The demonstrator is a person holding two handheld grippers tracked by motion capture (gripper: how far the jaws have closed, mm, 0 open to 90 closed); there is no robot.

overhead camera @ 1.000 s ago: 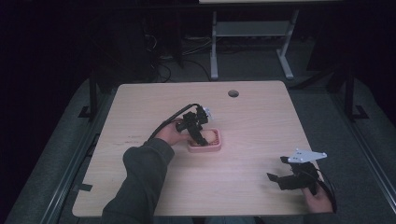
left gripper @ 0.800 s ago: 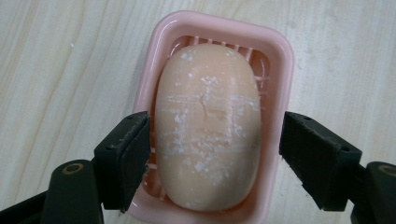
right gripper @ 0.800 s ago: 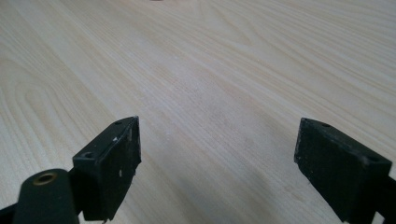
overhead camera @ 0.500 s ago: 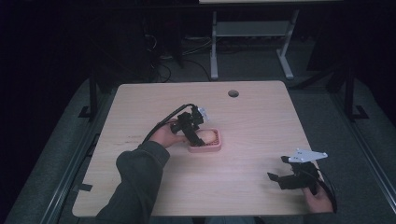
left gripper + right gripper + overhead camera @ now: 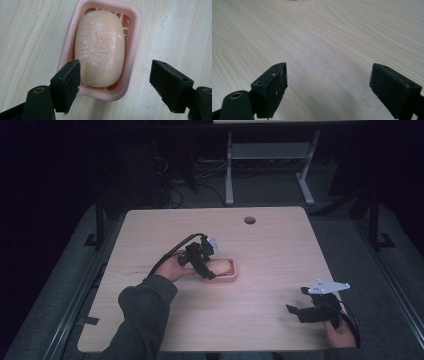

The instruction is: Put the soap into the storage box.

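At the left of the high view we see a dark sleeve [image 5: 142, 312] running up from the near edge of the table [image 5: 280, 245], and the hand [image 5: 172, 268] at its end holding the left gripper [image 5: 209, 272] over the middle of the tabletop. A black cable [image 5: 170, 252] loops back from that gripper toward the arm. In the left gripper view we look down along its two black jaws, and they are spread wide, released, with nothing between the pads [image 5: 68, 83]. Just ahead of them sits the pink soap dish [image 5: 135, 37] on the bare wood, its near end lying between the two jaws. The bar of soap [image 5: 100, 47] lies inside the dish, pale peach, scuffed with white marks, and we see neither pad touching it. One jaw overlaps the near corner of the dish rim, but we cannot tell if it touches.

Further right, a round hole [image 5: 249, 220] is cut in the table near the far edge. At the near right corner, well apart from the dish, the right gripper [image 5: 300, 310] hangs low over the wood with its grey plate [image 5: 328, 286] on top. In the right gripper view its jaws also stand wide apart over bare wood.
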